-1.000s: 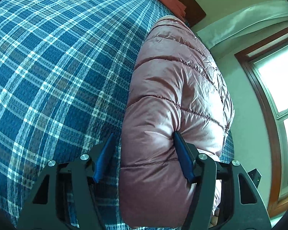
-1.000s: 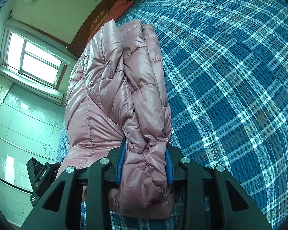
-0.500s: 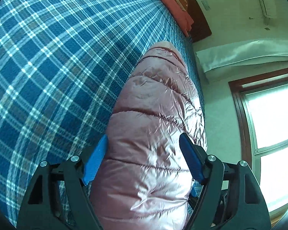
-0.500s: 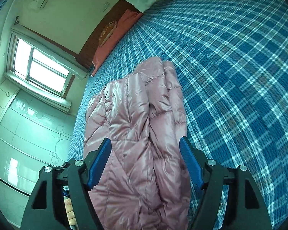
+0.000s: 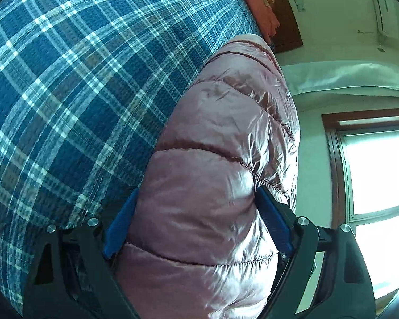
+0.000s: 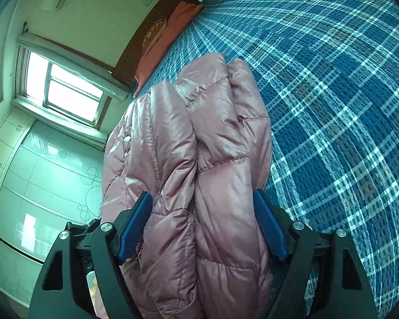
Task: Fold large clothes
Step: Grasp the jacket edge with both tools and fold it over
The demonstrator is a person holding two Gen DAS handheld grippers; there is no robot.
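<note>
The left gripper has just been opening, its blue pads spread to either side of the puffy, shiny pink quilted down jacket without clearly pinching it, probably to let the fold settle. The jacket lies bundled lengthwise along the edge of the blue-and-white plaid bedspread nearest the window. The right gripper has likewise just been opening; its jaws straddle the jacket's bunched layers, seemingly letting go.
</note>
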